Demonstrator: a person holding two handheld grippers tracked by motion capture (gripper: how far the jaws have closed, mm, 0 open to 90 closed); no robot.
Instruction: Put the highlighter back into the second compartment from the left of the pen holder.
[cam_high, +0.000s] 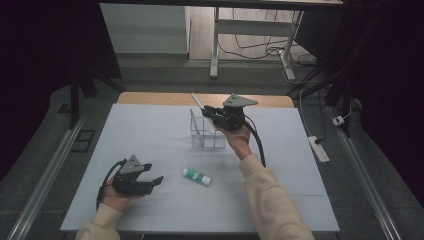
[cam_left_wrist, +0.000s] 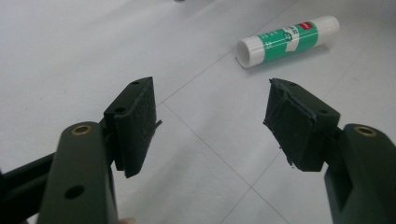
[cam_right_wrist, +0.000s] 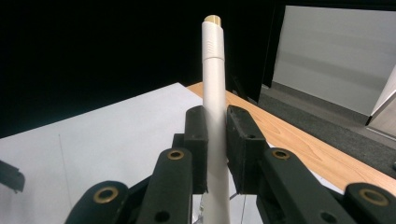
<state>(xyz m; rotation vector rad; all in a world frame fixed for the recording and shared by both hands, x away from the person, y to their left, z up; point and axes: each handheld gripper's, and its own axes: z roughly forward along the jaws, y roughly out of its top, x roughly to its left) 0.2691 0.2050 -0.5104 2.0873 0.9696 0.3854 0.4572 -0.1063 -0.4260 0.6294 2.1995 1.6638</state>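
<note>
One white pen (cam_right_wrist: 214, 93), gripped by right tongs (cam_right_wrist: 215, 140), enters clear holder (cam_high: 212, 141).

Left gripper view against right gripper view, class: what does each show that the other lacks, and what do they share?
The left gripper view alone has the glue stick lying beyond the open left gripper. The right gripper view alone has the white pen clamped in the right gripper, with the wooden table edge behind. Both show the white table cover.
</note>
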